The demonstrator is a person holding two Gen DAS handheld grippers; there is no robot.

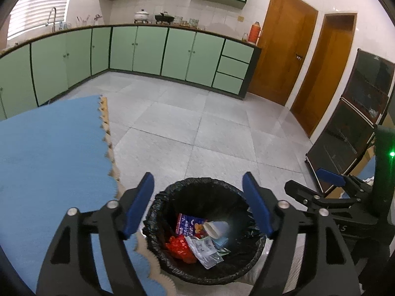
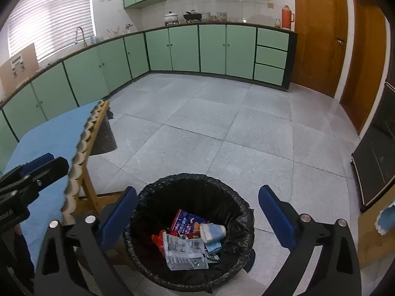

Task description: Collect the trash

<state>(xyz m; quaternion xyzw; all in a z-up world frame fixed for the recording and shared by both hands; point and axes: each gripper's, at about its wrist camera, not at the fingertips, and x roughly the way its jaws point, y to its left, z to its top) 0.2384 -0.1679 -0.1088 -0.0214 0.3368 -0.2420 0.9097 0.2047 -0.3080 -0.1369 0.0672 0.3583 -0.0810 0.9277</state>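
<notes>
A round bin with a black liner [image 1: 158, 212] [image 2: 243, 212] stands on the floor below both grippers. Inside lie a blue snack packet [image 1: 188, 224] [image 2: 188, 222], a white cup [image 1: 217, 228] [image 2: 212, 231], a red wrapper [image 1: 180, 246] [image 2: 158, 240] and a white-green packet [image 1: 205, 249] [image 2: 184, 251]. My left gripper [image 1: 198, 176] hangs open over the bin with nothing between its blue pads. My right gripper [image 2: 197, 188] is open wide above the same bin, also holding nothing. Each gripper shows at the edge of the other's view.
A table with a blue foam mat [image 1: 49, 160] [image 2: 54, 135] stands just left of the bin. A dark glass-front cabinet [image 1: 350, 133] is on the right. Green kitchen cabinets [image 2: 212, 49] and brown doors [image 2: 318, 37] line the far walls beyond grey floor tiles [image 2: 197, 128].
</notes>
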